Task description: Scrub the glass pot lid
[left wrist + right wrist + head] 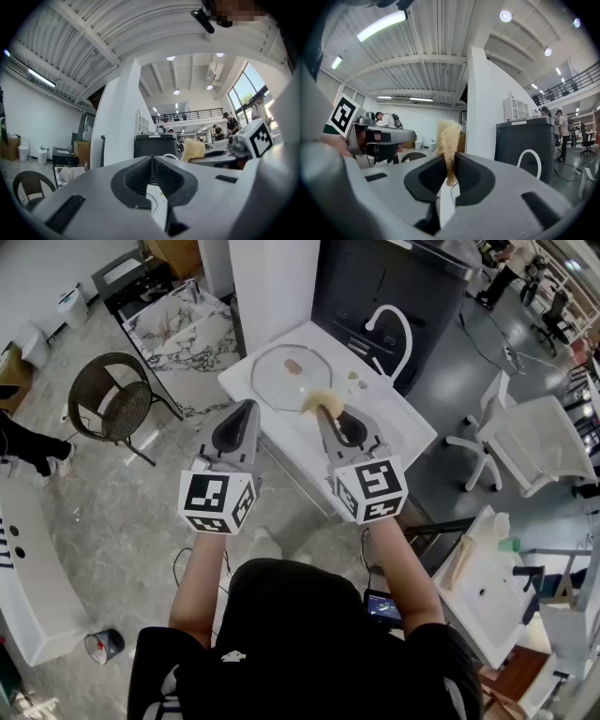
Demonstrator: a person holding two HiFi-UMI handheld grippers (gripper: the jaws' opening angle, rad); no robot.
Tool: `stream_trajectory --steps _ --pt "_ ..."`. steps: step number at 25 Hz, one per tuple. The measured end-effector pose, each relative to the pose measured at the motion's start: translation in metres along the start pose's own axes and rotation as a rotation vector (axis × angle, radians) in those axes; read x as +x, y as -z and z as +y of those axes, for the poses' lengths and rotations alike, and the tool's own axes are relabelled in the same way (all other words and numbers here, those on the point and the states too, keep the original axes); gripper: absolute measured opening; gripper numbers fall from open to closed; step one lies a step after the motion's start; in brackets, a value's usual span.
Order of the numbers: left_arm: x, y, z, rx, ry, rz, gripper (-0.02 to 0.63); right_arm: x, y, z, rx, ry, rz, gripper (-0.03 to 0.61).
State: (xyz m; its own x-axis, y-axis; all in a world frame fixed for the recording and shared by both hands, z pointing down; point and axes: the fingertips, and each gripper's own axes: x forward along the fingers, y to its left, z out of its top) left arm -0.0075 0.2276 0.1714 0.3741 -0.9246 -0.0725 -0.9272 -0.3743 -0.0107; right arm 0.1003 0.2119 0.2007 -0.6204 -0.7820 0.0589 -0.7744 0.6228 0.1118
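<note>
On my left, the left gripper (249,405) shows over the bench's (398,423) near-left edge, jaws pressed together on nothing. In its own view its grey body blocks the bench top from me. The glass pot lid (286,378) lies flat toward the bench's far-left corner, clear, with a brownish knob (292,365) at its centre and a rim that is faint against the white. To the right, the right gripper (325,414) is clamped on a tan fibrous scrubber (317,402) whose tuft overlaps the lid's near-right rim, though I can't tell whether it touches the glass.
</note>
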Motion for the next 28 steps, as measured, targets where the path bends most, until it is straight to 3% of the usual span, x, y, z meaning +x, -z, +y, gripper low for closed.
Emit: stream_trajectory --steps 15,28 --pt "0.007 0.009 0.001 0.004 0.004 0.025 0.011 0.007 0.014 -0.004 0.03 -0.008 0.008 0.025" --pt "0.055 0.014 0.047 -0.032 0.009 0.015 0.011 0.072 0.015 -0.023 0.025 -0.019 0.017 0.025"
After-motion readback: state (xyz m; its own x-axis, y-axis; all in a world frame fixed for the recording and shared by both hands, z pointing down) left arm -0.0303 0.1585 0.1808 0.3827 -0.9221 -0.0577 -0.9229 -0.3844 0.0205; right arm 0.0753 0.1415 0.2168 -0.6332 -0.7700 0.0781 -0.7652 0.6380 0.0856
